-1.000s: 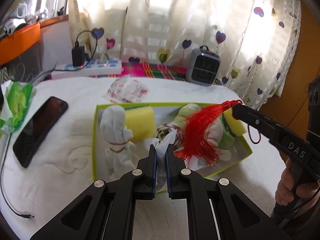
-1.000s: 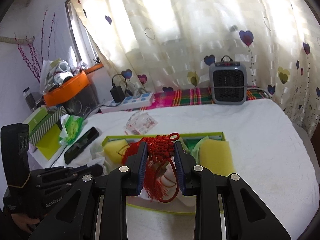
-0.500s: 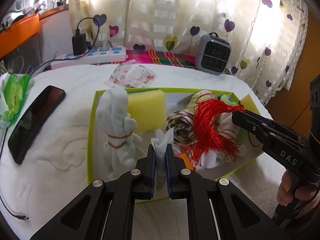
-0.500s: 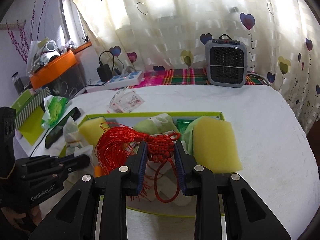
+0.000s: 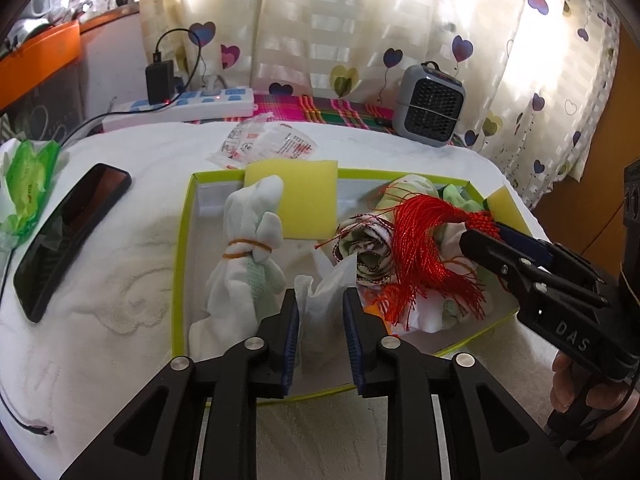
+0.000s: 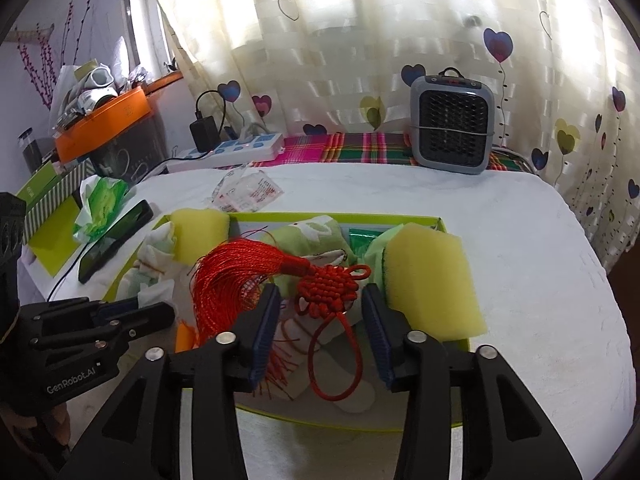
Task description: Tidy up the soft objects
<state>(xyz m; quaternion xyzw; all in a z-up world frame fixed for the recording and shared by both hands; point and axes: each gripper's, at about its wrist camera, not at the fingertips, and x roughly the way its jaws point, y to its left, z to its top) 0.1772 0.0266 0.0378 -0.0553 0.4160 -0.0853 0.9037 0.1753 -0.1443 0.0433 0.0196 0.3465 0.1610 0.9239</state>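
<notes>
A green-rimmed box (image 5: pixel 182 240) (image 6: pixel 440 222) lies on the white cloth. It holds two yellow sponges (image 5: pixel 296 200) (image 6: pixel 430 280), a white cloth bundle (image 5: pixel 244 256) tied with a rubber band, rolled cloths and a red tassel (image 5: pixel 424 248). My left gripper (image 5: pixel 322 316) is over the box's near edge with its jaws opening. A white tissue (image 5: pixel 328 284) stands loose between the pads. My right gripper (image 6: pixel 320 320) is opening too. The tassel's red knot (image 6: pixel 328 288) lies between its pads, untouched, on the cloths. Each gripper shows in the other's view (image 5: pixel 480 244) (image 6: pixel 152 312).
A black phone (image 5: pixel 68 232) and a green wipes packet (image 5: pixel 28 184) lie left of the box. A plastic wrapper (image 5: pixel 264 146), a power strip (image 5: pixel 188 104) and a grey heater (image 5: pixel 434 108) stand behind it. A hand (image 5: pixel 572 384) holds the right gripper's handle.
Both grippers' jaws have spread apart. The left pads no longer pinch the tissue. The right gripper sank into the box, and the red knot now lies free between its pads.
</notes>
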